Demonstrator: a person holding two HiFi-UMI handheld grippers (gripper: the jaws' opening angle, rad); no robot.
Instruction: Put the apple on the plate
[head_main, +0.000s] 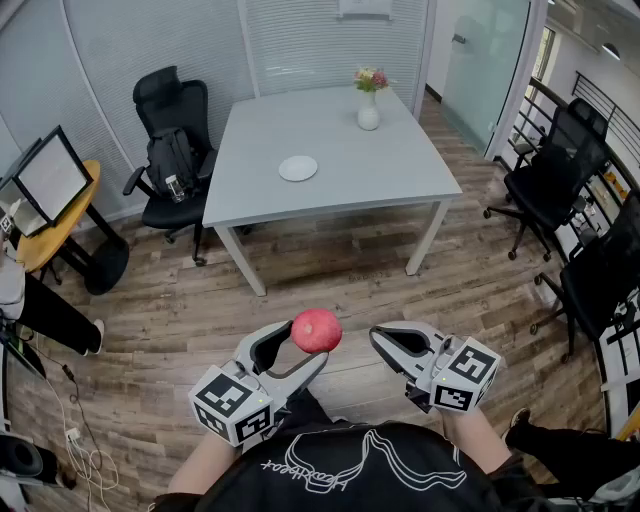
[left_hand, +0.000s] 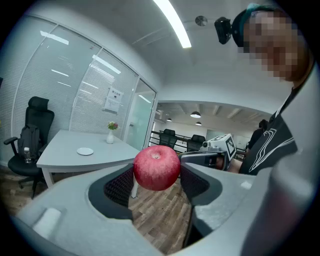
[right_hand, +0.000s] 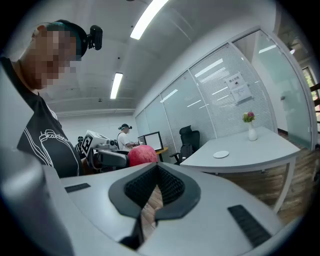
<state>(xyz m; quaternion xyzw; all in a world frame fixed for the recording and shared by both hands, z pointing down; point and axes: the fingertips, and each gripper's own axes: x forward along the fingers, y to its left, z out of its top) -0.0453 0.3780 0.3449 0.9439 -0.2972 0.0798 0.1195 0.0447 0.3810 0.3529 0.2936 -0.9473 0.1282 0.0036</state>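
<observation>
A red apple (head_main: 316, 330) is clamped between the jaws of my left gripper (head_main: 312, 340), held in the air above the wooden floor. In the left gripper view the apple (left_hand: 156, 167) sits between the two black pads, stem end up. A small white plate (head_main: 298, 168) lies on the grey table (head_main: 390, 165) some way ahead, also seen as the plate (left_hand: 85, 151) in the left gripper view and the plate (right_hand: 220, 154) in the right gripper view. My right gripper (head_main: 380, 340) hangs beside the left one, its jaws together with nothing between them.
A white vase with flowers (head_main: 369, 108) stands at the table's far side. A black office chair (head_main: 172, 150) is at the table's left, more chairs (head_main: 560, 180) at the right. A round wooden desk with a monitor (head_main: 50, 180) is far left. Cables lie on the floor (head_main: 80, 440).
</observation>
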